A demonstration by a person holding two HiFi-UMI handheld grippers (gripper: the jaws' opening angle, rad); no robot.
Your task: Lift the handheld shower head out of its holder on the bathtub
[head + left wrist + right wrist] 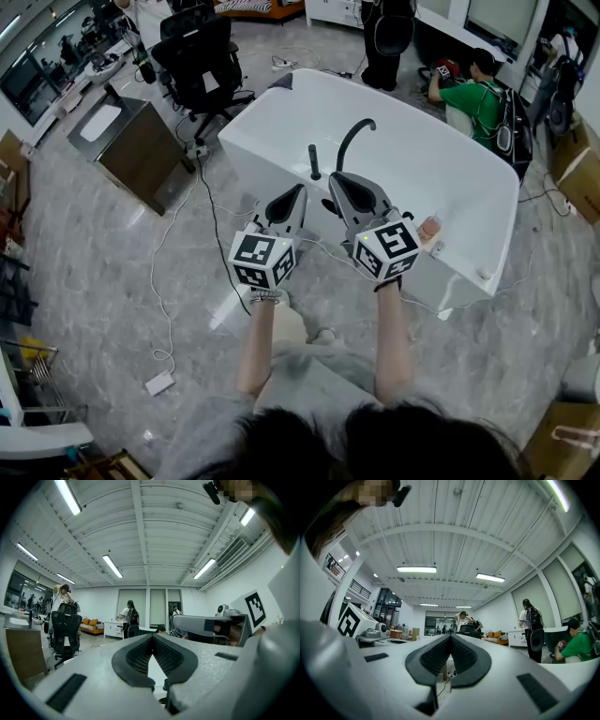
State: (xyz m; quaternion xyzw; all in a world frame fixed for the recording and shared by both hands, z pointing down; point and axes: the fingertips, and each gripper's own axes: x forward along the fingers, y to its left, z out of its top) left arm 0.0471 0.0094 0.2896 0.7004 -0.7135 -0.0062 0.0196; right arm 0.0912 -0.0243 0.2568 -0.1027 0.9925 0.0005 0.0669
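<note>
Fingers (135, 655) closed and empty on left gripper (299, 189) and right gripper (337, 177); shower head (315, 161) stands upright on bathtub (450, 178) rim, just beyond and between both tips; neither hand clearly nearer.

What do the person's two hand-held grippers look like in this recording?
The left hand-held gripper and right hand-held gripper have light grey, tapering shells with black ribbed pads. Each carries a white cube with black square markers. The forearms are unsleeved.
</note>
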